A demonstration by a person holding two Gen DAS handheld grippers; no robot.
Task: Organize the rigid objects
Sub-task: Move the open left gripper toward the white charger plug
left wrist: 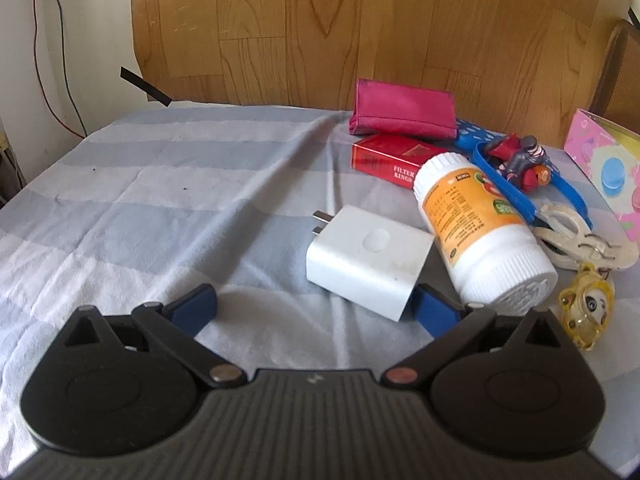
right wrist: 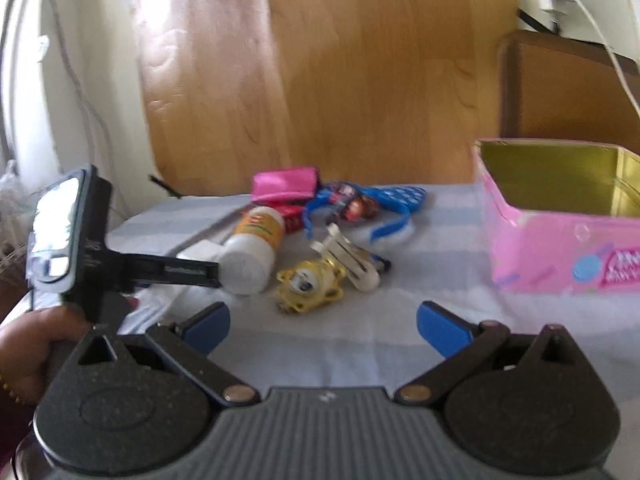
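Observation:
A white charger plug (left wrist: 368, 256) lies on the striped cloth (left wrist: 160, 184), just ahead of my left gripper (left wrist: 316, 308), which is open with its right finger tucked under the plug's near corner. A white pill bottle (left wrist: 480, 232) with an orange label lies on its side beside the plug. Behind them are a red cigarette box (left wrist: 388, 158) and a pink pouch (left wrist: 402, 108). My right gripper (right wrist: 324, 326) is open and holds nothing, just short of a yellow bear keychain (right wrist: 308, 282). The pink tin (right wrist: 560, 216) stands open at the right.
A blue strap with a small figure (left wrist: 524, 160), a white clip (left wrist: 568, 236) and the keychain (left wrist: 586, 304) crowd the right side. A wooden board (left wrist: 360, 28) rises behind the table. In the right wrist view a hand (right wrist: 36, 344) holds the left gripper's handle (right wrist: 92, 248).

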